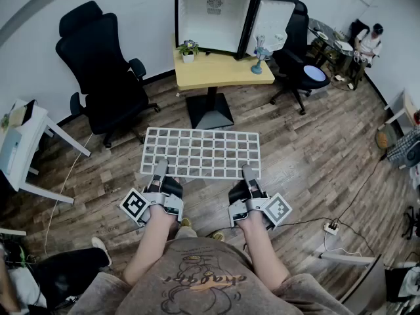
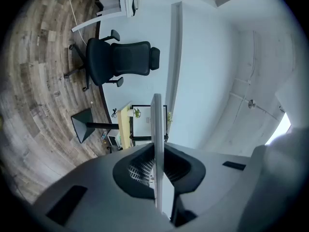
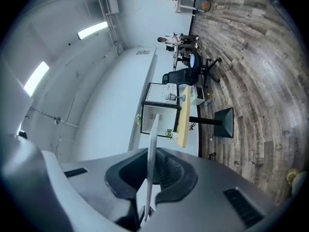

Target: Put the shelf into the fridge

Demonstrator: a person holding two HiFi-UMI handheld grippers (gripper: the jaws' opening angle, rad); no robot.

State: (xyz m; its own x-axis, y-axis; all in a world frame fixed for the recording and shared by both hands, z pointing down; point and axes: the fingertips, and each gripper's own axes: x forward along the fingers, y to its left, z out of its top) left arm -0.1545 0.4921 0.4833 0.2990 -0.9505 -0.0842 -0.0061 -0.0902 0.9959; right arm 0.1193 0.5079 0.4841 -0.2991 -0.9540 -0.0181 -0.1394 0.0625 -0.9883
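A white wire-grid shelf [image 1: 203,152] is held level above the wood floor, out in front of the person. My left gripper [image 1: 159,173] is shut on its near edge at the left, my right gripper [image 1: 249,176] on the near edge at the right. Seen edge-on, the shelf [image 2: 157,144] runs between the left jaws, and the shelf [image 3: 151,153] does the same in the right gripper view. The small black fridge [image 1: 211,17] stands open on a wooden table [image 1: 213,68] straight ahead, its white inside bare and its door [image 1: 270,23] swung to the right.
A black office chair [image 1: 102,71] stands left of the table, another [image 1: 298,61] to its right. A small plant [image 1: 188,50] and a blue fan [image 1: 258,56] sit on the table. A white desk [image 1: 25,146] is at far left. A person [image 1: 367,41] sits far right.
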